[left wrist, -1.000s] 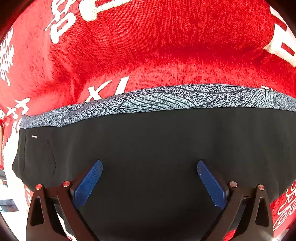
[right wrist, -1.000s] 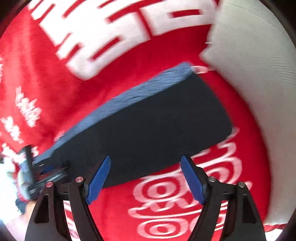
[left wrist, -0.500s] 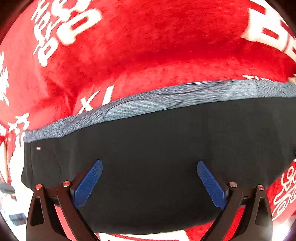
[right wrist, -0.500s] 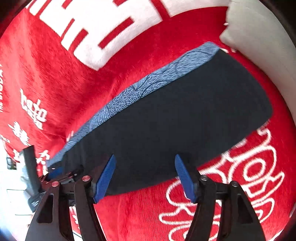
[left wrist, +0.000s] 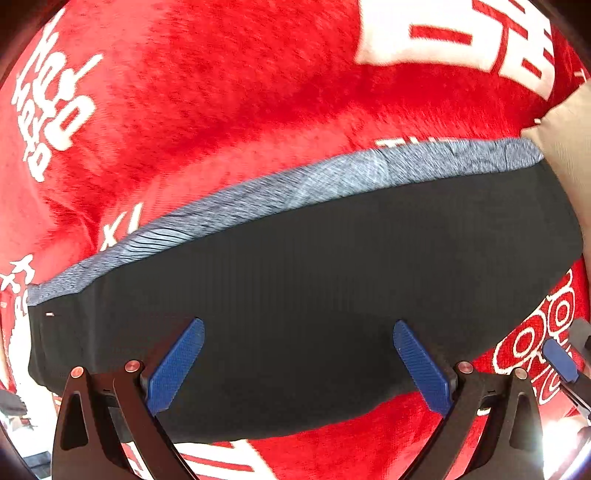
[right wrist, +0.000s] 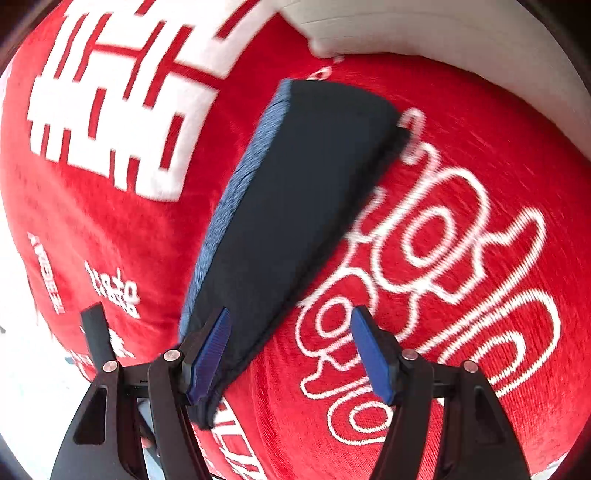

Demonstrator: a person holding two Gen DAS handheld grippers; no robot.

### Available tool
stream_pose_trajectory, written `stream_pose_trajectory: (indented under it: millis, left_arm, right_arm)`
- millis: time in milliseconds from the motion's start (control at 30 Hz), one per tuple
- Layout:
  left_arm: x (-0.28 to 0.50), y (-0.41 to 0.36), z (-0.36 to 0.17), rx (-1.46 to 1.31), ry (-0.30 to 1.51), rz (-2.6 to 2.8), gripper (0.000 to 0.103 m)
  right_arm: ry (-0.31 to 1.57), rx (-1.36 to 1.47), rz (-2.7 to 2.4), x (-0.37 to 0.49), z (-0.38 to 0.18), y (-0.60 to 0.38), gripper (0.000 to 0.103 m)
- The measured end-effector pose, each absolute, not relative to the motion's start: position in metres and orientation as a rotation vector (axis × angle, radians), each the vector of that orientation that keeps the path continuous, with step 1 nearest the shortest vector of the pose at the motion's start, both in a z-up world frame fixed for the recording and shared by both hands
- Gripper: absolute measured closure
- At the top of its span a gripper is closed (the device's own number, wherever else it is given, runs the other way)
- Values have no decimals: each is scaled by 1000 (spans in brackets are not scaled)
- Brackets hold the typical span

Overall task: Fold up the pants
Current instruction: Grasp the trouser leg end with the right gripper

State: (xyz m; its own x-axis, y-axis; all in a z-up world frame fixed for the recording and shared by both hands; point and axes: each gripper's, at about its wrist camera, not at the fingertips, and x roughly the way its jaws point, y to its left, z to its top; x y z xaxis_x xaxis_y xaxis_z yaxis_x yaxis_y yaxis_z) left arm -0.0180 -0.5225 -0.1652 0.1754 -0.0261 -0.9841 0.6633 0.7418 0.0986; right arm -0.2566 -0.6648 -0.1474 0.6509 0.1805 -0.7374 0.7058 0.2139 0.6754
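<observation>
Two grippers over the work, both with jaws spread wide and nothing held. Left gripper [left wrist: 298, 363] hovers above the middle of the pants [left wrist: 314, 288], blue pads well apart over the dark cloth. Right gripper [right wrist: 291, 356] sits at one narrow end of the pants [right wrist: 295, 206]; its left pad overlaps the corner of the cloth, its right pad is over bare blanket. Contact with the cloth cannot be confirmed.

Pants lie flat as a long dark strip with a grey-blue patterned band [left wrist: 332, 184] along the far edge, already looking doubled lengthwise.

Judgement: next step is probably a fold across the length. To do it well, grip both layers at the end corner, not the top layer alone; lift just enough to clear the pile, carry the end over to meet the other end, keep the patterned edges aligned, then smooth.

Surface: plush red blanket [left wrist: 258, 92] with large white characters; the nap may drag on the cloth. Pale cushion [right wrist: 443, 33] touches the far end of the pants. Room beyond not visible.
</observation>
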Motion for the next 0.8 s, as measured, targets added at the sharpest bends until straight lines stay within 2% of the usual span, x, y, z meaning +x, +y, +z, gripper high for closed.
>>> stream_pose_trajectory:
  millis: [200, 600, 767, 800]
  left_arm:
    - [-26, -529, -177, 598, 1324, -530, 0]
    - [-23, -528, -181, 581, 1330, -534, 0]
    - [-22, -528, -167, 572, 1290, -524, 0]
    - [-22, -527, -160, 555, 1271, -523, 0]
  right_arm:
    - [681, 1447, -444, -262, -164, -681, 32]
    - [502, 1433, -440, -231, -179, -691, 30]
    - [523, 1443, -452, -216, -182, -698, 30]
    - [550, 1445, -458, -214, -182, -700, 33]
